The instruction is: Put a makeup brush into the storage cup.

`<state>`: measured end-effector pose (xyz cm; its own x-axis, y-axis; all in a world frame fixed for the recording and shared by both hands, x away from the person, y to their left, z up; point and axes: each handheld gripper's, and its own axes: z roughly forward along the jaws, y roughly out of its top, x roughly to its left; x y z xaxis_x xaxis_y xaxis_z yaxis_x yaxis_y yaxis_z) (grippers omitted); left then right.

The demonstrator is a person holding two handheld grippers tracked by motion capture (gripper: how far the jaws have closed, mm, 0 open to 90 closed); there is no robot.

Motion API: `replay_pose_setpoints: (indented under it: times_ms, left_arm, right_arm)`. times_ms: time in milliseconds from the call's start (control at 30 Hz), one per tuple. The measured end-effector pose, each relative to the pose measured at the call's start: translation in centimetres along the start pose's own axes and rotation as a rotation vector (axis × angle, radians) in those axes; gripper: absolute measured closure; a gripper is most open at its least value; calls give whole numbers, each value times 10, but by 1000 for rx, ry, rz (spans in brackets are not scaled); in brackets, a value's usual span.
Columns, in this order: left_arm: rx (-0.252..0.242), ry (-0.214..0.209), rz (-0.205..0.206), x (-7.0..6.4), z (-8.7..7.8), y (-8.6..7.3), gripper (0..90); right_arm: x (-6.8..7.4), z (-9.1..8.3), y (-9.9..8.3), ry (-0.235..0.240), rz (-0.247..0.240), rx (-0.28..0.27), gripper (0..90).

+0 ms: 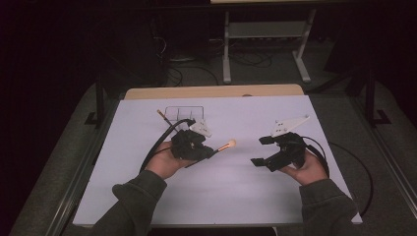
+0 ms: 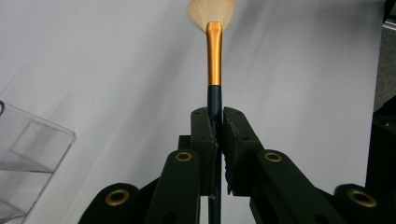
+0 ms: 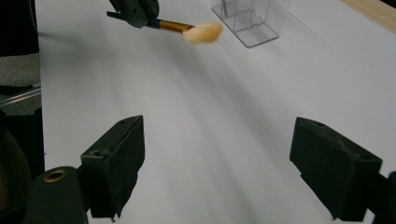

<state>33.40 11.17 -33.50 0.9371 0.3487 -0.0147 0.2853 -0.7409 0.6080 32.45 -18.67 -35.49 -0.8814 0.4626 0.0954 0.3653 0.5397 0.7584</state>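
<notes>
Nearest the person, two dark-sleeved forearms enter from the bottom edge of the high view over the white table sheet [image 1: 216, 196]. The left hand [image 1: 164, 161] carries the left gripper [image 1: 212, 153]; the right hand [image 1: 310, 169] carries the right gripper [image 1: 263, 151].

Left gripper: jaws closed on the dark handle of a makeup brush [image 2: 214, 60]. In the left gripper view the handle passes straight between the two pads, with the gold ferrule and pale fanned bristles projecting beyond the tips. In the high view the brush head points toward the middle of the table, into the gap between the two grippers. Whether the bristles touch the sheet cannot be determined.

Right gripper: jaws wide apart, nothing between them; bare sheet shows in the gap in the right gripper view. It stands well apart from the brush, which appears farther off in that view at upper left, gripped by the other tool.

Farther back, a clear plastic organizer [image 1: 184, 114] with compartments sits on the sheet behind the left gripper. A second slender brush [image 1: 164, 117] lies against its left end; contact with the box cannot be confirmed.

Beyond the sheet, a strip of bare wooden tabletop [image 1: 211, 91] is exposed, then dark floor with cables and a light metal frame [image 1: 265, 34].
</notes>
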Motion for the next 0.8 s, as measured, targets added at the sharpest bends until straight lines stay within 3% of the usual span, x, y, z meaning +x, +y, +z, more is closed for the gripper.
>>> replay_pose_setpoints:
  times_ms: [100,200,300,567,800]
  left_arm:
    - [-17,0,-14,-1,-1,-3,835]
    - [-4,-1,8,0,-4,-5,835]
    - [-31,1,-10,-2,-6,-7,835]
    - [-39,-1,8,-4,-16,-11,835]
    - [-76,1,-3,-6,-22,-14,835]
  right_arm:
    - [0,2,5,10,-9,8,173]
    - [1,4,10,17,-11,15,174]
    - [1,6,15,24,-23,16,176]
    - [2,11,27,40,-41,19,179]
    - [2,17,37,59,-64,32,183]
